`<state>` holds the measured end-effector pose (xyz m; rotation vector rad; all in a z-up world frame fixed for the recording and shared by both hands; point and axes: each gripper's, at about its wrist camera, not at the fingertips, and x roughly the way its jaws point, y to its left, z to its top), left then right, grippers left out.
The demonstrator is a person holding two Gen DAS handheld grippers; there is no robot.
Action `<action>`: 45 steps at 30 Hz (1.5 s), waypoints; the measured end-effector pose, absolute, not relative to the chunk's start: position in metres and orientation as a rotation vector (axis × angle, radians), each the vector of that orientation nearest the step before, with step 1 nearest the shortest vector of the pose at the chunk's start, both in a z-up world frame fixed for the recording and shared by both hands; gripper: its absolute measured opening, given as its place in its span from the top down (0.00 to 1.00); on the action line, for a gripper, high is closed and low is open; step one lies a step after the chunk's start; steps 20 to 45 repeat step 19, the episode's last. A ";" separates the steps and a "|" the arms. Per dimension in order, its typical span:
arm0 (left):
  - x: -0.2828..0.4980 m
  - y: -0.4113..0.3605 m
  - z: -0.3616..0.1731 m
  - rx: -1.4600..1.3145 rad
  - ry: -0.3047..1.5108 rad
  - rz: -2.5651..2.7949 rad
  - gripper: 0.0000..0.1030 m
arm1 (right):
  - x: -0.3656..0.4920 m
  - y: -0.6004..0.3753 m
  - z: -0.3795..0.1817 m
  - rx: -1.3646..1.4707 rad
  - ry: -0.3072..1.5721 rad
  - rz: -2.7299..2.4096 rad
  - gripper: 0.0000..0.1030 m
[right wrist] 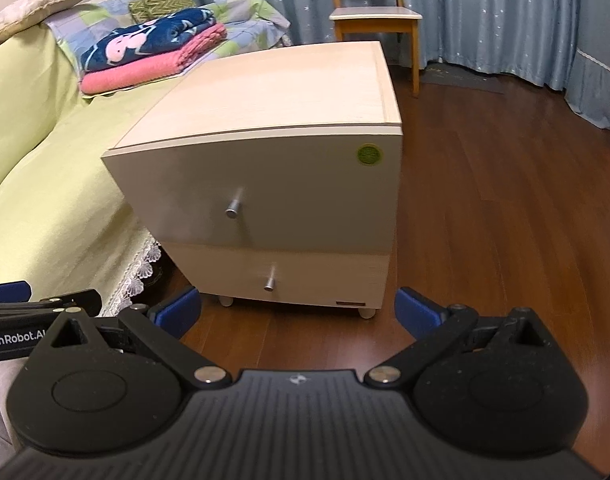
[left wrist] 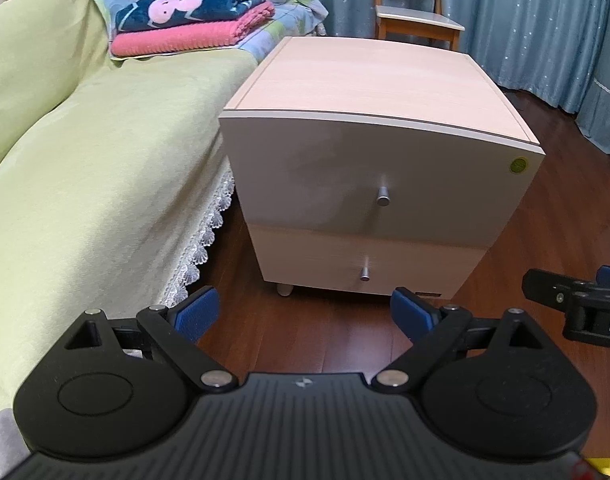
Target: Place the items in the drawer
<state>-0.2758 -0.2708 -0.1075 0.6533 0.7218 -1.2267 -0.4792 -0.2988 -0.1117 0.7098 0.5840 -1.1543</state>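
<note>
Two drawers faced me, both shut: the upper drawer (left wrist: 369, 184) and the lower drawer (left wrist: 365, 268) of the bedside cabinet (left wrist: 365, 76), which stood on the wood floor (right wrist: 485, 220) hard against the bed's (left wrist: 85, 168) lace-trimmed side. My left gripper (left wrist: 305, 314) was spread wide and held nothing. My right gripper (right wrist: 297, 312) was likewise spread wide and empty. Both hung low over the floor, short of the cabinet front, touching nothing.

The relation that mattered: the upper knob (left wrist: 383, 196) stuck straight out of the drawer face toward me, its axis running along my line of approach. From the left gripper it lay ahead and slightly right of centre; from the right gripper it lay ahead and left of centre (right wrist: 233, 206). Neither looked clearly nearer. The lower knob (right wrist: 270, 282) sat directly beneath, closer to my fingers' level.

Items to stow: none on the cabinet top. The only candidates I noted were the folded blankets (left wrist: 189, 20), stacked on the bed beyond the cabinet's far left corner, well apart from both tools. I judged a drawer must be pulled open first.
</note>
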 end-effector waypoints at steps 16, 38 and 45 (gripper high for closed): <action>-0.261 -0.258 -0.099 0.602 0.678 -1.212 0.08 | -0.458 -0.303 -0.110 0.669 0.612 -1.116 0.01; -0.260 -0.258 -0.099 0.602 0.672 -1.215 0.08 | -0.454 -0.306 -0.112 0.668 0.623 -1.111 0.01; -0.260 -0.258 -0.099 0.602 0.672 -1.215 0.08 | -0.454 -0.306 -0.112 0.668 0.623 -1.111 0.01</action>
